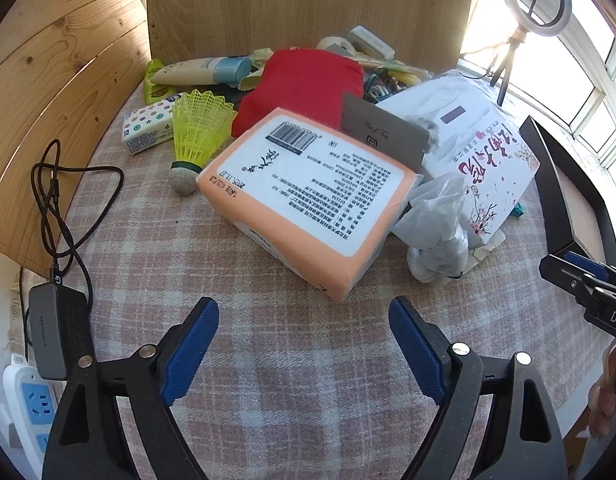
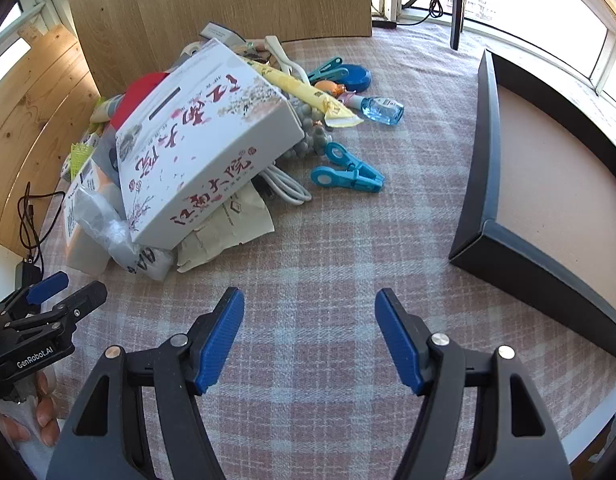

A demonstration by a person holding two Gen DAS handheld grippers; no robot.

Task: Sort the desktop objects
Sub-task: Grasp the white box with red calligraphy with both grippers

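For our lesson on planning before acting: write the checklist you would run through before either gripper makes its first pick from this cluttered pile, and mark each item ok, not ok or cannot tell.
1. Left gripper open, nothing between its pads: ok.
2. Right gripper open, nothing between its pads: ok.
3. Black tray has bare floor to receive items: ok.
4. Orange tissue pack lies flat for a pick: not ok, it tilts against the pile.
5. Blue clothes pegs lie apart from the pile, easy to reach: ok.
6. White printed box rests steadily: cannot tell; it leans on other things and may slide once they move.
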